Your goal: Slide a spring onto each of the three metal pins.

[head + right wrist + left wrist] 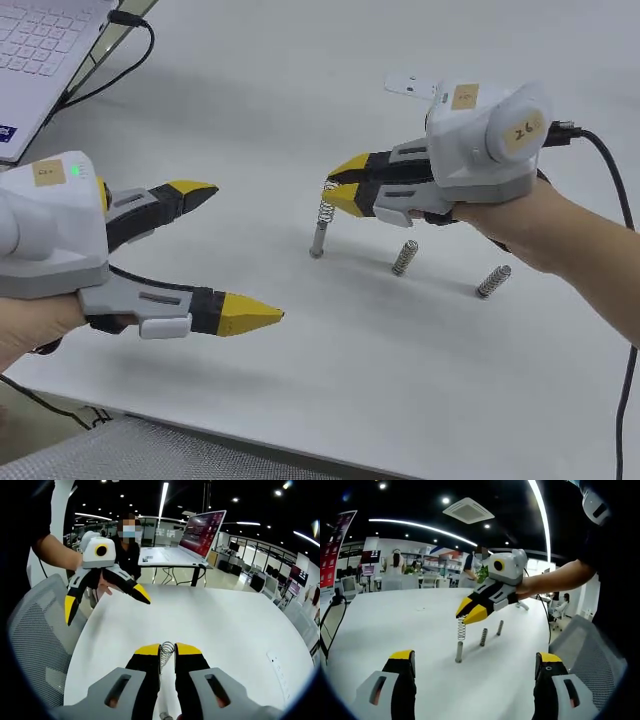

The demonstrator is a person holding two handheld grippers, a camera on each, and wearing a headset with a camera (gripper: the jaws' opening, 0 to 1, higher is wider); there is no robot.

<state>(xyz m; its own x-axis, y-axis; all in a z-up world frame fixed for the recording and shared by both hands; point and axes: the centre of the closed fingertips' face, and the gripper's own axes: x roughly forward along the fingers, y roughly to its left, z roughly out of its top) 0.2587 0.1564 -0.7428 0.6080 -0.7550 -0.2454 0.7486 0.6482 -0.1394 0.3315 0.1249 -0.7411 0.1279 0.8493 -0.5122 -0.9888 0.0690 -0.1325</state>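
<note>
The left gripper hangs at the near left of the table with its jaws spread wide, released and touching nothing. The hand holds it from behind, tips pointing right towards the pins. Near the table's middle a metal pin stands upright, and a spring sits over its top end, upper coils still above it. The right gripper is clenched on that spring's upper part, jaws almost together. It reaches in from the right, roughly level, with the hand wrapped under its body. Further right, two other springs stand on the table, well apart from both grippers.
</note>
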